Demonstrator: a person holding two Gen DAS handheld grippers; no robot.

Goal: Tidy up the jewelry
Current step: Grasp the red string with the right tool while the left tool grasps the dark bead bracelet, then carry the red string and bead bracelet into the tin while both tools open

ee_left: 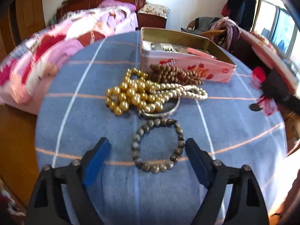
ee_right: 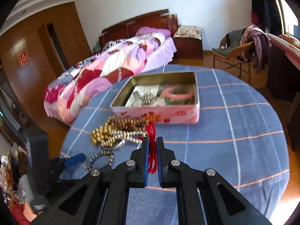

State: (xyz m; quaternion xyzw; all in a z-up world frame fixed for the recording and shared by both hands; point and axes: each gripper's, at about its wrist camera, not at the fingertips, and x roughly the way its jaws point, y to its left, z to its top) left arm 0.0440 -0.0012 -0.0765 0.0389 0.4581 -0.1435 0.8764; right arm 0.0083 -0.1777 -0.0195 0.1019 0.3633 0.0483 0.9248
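Note:
A grey bead bracelet [ee_left: 157,146] lies on the blue checked tablecloth [ee_left: 93,127], between the fingers of my open left gripper [ee_left: 147,144]. Beyond it lie a silver bangle [ee_left: 161,110], gold pearl necklaces [ee_left: 135,93], a pale pearl strand [ee_left: 189,91] and brown wooden beads [ee_left: 174,74]. An open pink tin [ee_left: 187,65] stands behind them, holding a pink bangle [ee_right: 178,92] and small items. My right gripper [ee_right: 152,144] is shut on a red cord [ee_right: 152,150], held above the table in front of the tin [ee_right: 155,114].
The round table's edge [ee_right: 281,150] drops to a wooden floor. A bed with pink bedding [ee_right: 112,65] stands behind the table on the left. A chair draped with clothes [ee_right: 241,50] stands to the right. The left gripper [ee_right: 75,159] shows at the right wrist view's lower left.

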